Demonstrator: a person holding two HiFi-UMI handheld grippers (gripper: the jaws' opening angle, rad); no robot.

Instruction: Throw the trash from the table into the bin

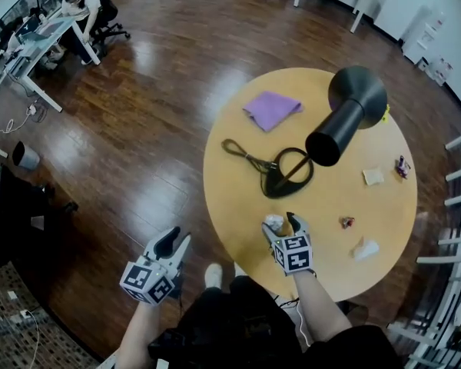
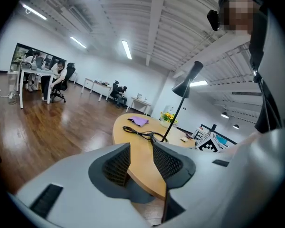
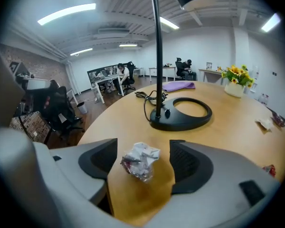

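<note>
**At the near edge of the surface: one wrapper between wide tongs**

On the near rim of the round wooden surface, one crumpled wrapper lies between the two jaws of the right tongs. The jaws stand wide, and neither pad touches the wrapper. It rests on the wood, nearer the left jaw than the right.

To the right of it lie three more scraps, each apart from the others. One is a small reddish piece, one a white crumpled piece near the right rim, and one a pale flat piece farther off. One small dark-and-pink item sits at the far right edge, too small to identify.

One black lamp stands mid-surface on a ring-shaped base. One black cable trails left from that base. One purple cloth lies on the far side, and one bunch of yellow flowers stands beyond the lamp.

The left tongs are off the surface, over the wooden floor to its left. Their jaws are parted with nothing between them. One grey can stands on the floor well to the left.
</note>
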